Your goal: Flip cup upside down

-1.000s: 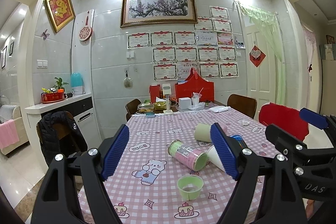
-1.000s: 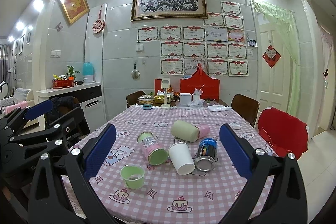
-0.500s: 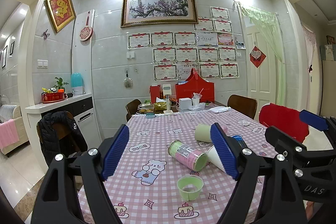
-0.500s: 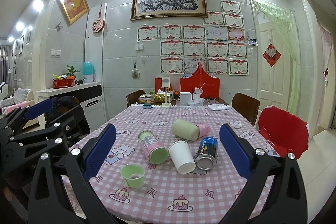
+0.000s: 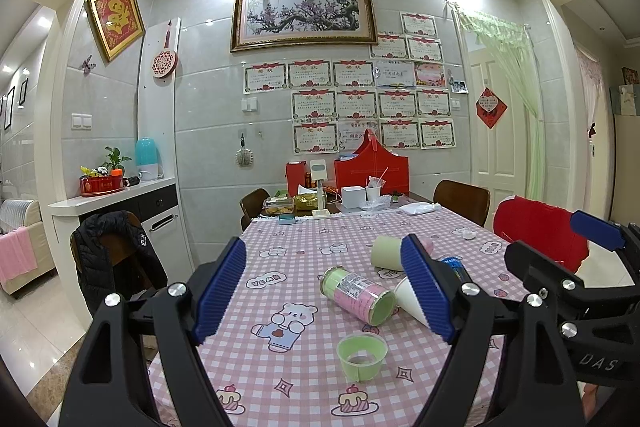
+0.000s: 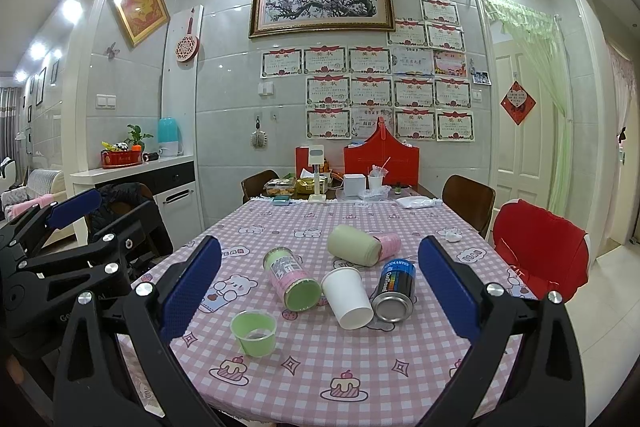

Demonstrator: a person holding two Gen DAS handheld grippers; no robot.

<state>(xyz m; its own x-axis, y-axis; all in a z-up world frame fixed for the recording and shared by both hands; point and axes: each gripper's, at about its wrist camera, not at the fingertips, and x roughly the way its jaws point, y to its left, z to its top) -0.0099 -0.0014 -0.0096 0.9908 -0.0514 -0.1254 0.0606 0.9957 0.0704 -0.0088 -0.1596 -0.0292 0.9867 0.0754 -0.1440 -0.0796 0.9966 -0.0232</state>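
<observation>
- The left gripper [image 5: 324, 291] hangs over the near edge of the desk [image 6: 360, 367], its blue pads spread wide with nothing between them.
- The right gripper [image 6: 320, 291] is beside it, jaws just as far apart and also empty.
- The green cup [image 6: 254, 333] stands upright, mouth up, near the front of the desk on the pink checked cloth [image 5: 288, 267]; neither gripper touches it.
- Just behind it a pink tin [image 6: 292, 279] with a green end lies on its side.
- A white paper cup [image 6: 347, 298] lies tipped over next to the tin, with its mouth pointing away and its base toward the front.
- A dark can [image 6: 394, 291] lies against the paper cup's right side, metal end facing forward.
- Farther back, a pale green jar [image 6: 354, 245] lies on its side, touching a pink cup [image 6: 387, 243].
- From the left wrist view the paper cup and the can are partly hidden behind the gripper's right finger [image 5: 426, 287].
</observation>
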